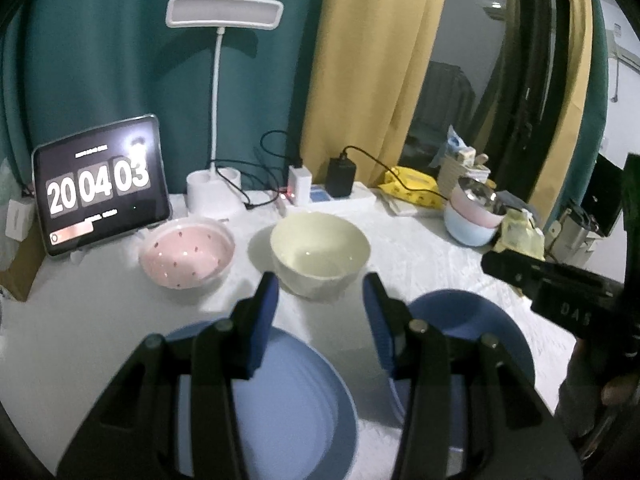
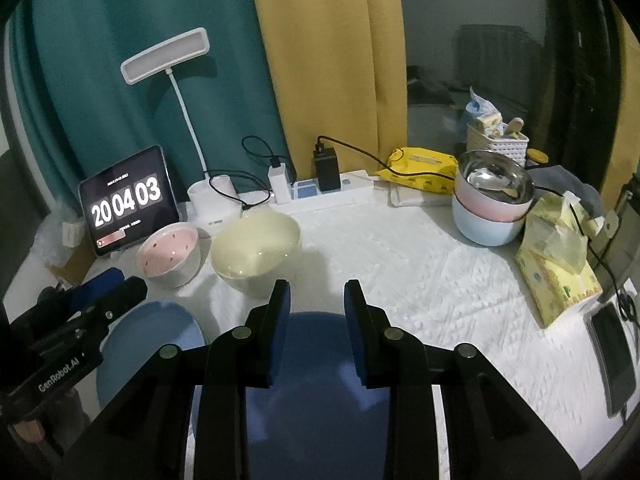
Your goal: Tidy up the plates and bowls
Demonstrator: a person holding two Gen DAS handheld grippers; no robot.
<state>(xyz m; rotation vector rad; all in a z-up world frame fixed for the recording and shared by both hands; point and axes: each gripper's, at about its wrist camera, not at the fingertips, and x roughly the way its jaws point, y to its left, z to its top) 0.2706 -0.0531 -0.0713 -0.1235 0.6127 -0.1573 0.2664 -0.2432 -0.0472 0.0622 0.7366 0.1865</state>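
A pink bowl with dark dots [image 1: 187, 253] [image 2: 170, 256] and a cream bowl [image 1: 319, 255] [image 2: 256, 249] sit side by side at the back of the white table. A light blue plate [image 1: 288, 404] [image 2: 150, 344] lies near the front left, and a darker blue plate [image 1: 476, 328] [image 2: 316, 384] lies to its right. My left gripper [image 1: 320, 292] is open and empty above the light blue plate, with the cream bowl just beyond its tips. My right gripper [image 2: 316, 296] is open and empty above the darker blue plate.
A tablet clock [image 1: 100, 186], a white desk lamp [image 1: 218, 80] and a power strip with chargers [image 2: 320, 192] line the back. Stacked bowls with a steel one on top [image 2: 490, 200] stand at back right, next to a yellow tissue pack [image 2: 556, 264].
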